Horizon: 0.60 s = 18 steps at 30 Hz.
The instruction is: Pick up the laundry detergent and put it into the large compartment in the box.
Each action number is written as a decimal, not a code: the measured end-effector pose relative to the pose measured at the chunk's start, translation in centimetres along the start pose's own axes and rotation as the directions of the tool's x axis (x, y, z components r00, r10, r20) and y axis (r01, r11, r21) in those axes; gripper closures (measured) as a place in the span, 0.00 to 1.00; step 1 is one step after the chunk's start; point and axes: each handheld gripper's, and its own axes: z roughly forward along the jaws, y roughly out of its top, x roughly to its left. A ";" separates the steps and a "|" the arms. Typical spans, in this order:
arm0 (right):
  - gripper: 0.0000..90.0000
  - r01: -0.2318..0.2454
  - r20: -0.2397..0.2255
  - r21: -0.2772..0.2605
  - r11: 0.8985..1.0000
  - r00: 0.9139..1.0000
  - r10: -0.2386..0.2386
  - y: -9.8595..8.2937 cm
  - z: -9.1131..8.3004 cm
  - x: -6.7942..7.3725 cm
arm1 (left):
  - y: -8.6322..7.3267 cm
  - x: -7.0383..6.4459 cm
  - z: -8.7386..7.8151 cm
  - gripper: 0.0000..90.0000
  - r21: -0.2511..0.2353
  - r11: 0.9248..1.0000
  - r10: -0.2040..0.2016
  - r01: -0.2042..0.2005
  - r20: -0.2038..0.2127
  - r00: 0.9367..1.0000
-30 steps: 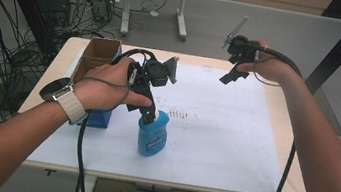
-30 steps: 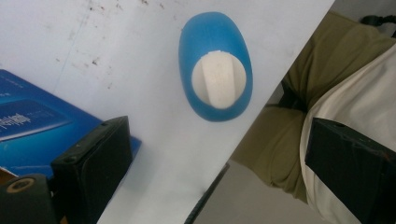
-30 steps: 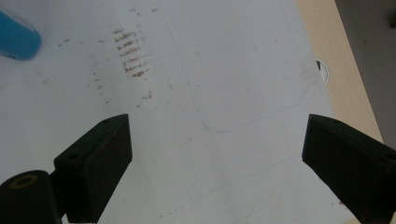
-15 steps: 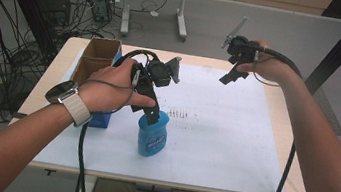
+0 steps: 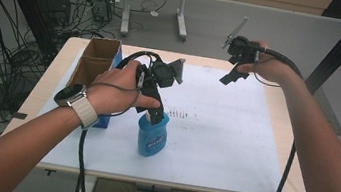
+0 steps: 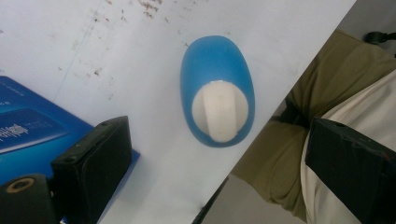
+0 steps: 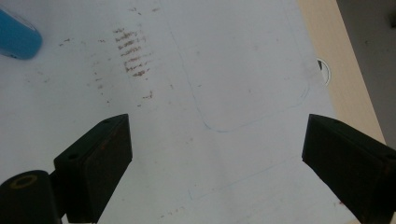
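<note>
Jaws of the left hand-held gripper (image 6: 217, 154) stand wide apart and point straight down over a blue bottle with a white cap (image 6: 218, 91). In the left gripper view the bottle sits between the two black jaws but farther along their line, touched by neither. In the high view this gripper (image 5: 155, 114) hangs right at the bottle's cap (image 5: 151, 135), and whether it touches the cap cannot be told from there. The bottle stands upright on the white sheet (image 5: 233, 135) that covers the tabletop, toward the near edge, left of centre. Just left of it lies a blue box (image 6: 28, 130), and farther back at the left edge sits an open cardboard box (image 5: 97, 58).

The right hand-held gripper (image 5: 236, 60) is held high over the far right part of the tabletop, well apart from the bottle. Its jaws are spread too, with nothing between them; below them lies bare, smudged sheet with a faint pencilled outline (image 7: 261, 93).

As a judgement, the work is at its start: the bottle is not yet gripped, and closing on it, lifting it and setting it somewhere are all left to do.
</note>
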 end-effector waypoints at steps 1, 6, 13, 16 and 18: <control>0.09 0.000 -0.001 0.000 1.000 1.000 0.000 0.0 0.0 0.0 | 0.0 0.0 0.0 0.09 -0.001 1.000 -0.003 0.003 -0.001 1.000; 0.09 -0.001 -0.001 -0.007 1.000 1.000 0.001 -0.2 0.0 0.0 | 0.4 -0.3 0.4 0.09 -0.005 1.000 -0.022 0.022 0.004 1.000; 0.09 -0.001 -0.001 -0.006 1.000 1.000 0.001 -0.2 0.0 0.0 | 0.5 -0.4 1.4 0.09 -0.002 0.999 -0.046 0.046 0.011 0.999; 0.09 -0.001 -0.002 -0.008 1.000 1.000 0.001 -0.2 0.1 0.0 | 0.7 -0.5 1.8 0.09 0.005 0.999 -0.048 0.048 0.005 0.999; 0.09 -0.002 -0.003 -0.004 1.000 1.000 0.002 -0.2 0.1 0.0 | 0.8 -0.5 1.9 0.09 0.003 0.999 -0.053 0.053 0.009 0.999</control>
